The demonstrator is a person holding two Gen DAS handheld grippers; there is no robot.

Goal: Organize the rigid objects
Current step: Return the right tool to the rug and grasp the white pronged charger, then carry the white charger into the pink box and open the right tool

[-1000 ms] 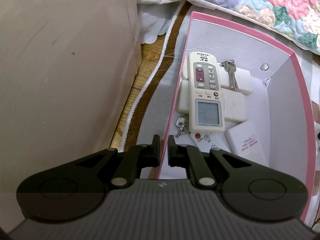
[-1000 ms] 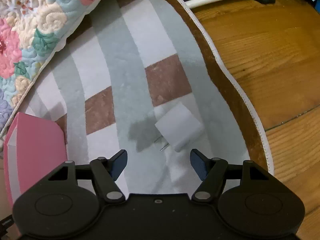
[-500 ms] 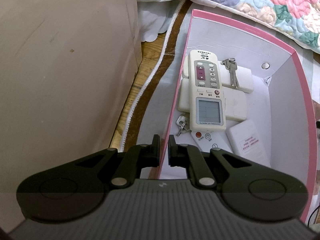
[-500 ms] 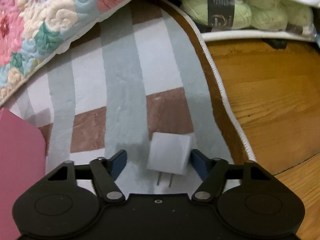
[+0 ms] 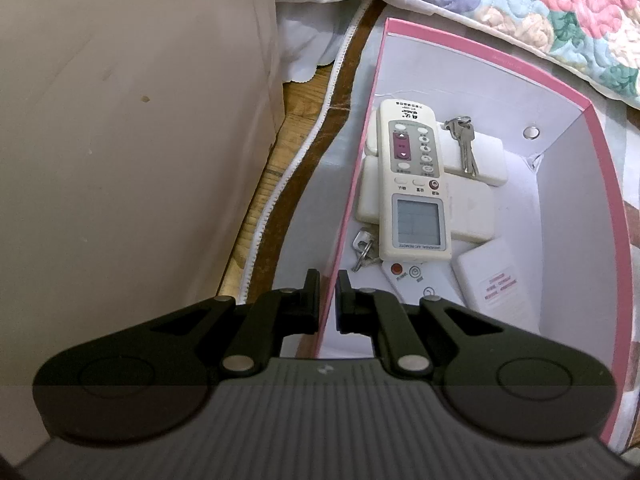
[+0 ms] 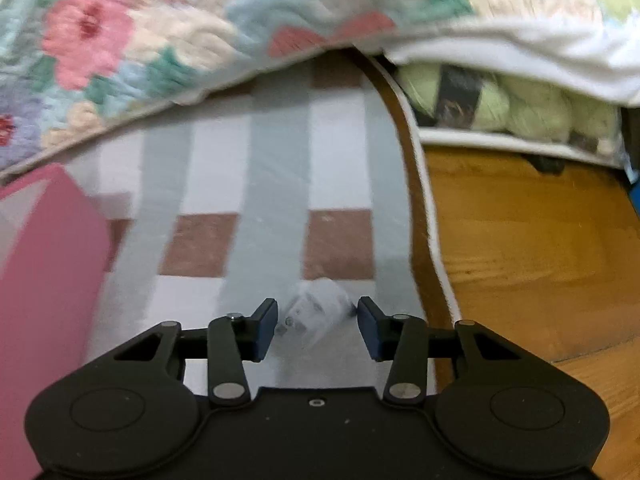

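Movement on the right side: the right tongs (image 6: 317,322) have swung from an angled approach to square over the white plug adapter (image 6: 316,312), and their jaws are closing with the adapter between the blue pads. A second ago the adapter lay ahead of the tips on the striped rug (image 6: 276,168); now it sits right in the gap, prongs pointing back toward the camera. The picture is smeared with motion, so I cannot tell whether the pads press on it yet, or whether it has left the rug. My read: this is the pick itself, and the last loose item looks about to head for the box.

Over on the left, nothing has budged. The left tongs (image 5: 328,300) are clamped narrow on the near wall of the pink box (image 5: 608,208), pads either side of the cardboard, steadying it.

Inside that box: a white remote control (image 5: 416,180) lies on top of cream rectangular blocks (image 5: 472,212), a bunch of keys (image 5: 464,144) rests on the far block, a second key set (image 5: 364,248) lies by the near-left wall, another remote (image 5: 412,276) peeks from beneath, and a white labelled block (image 5: 496,280) fills the near right. Room remains along the right wall.
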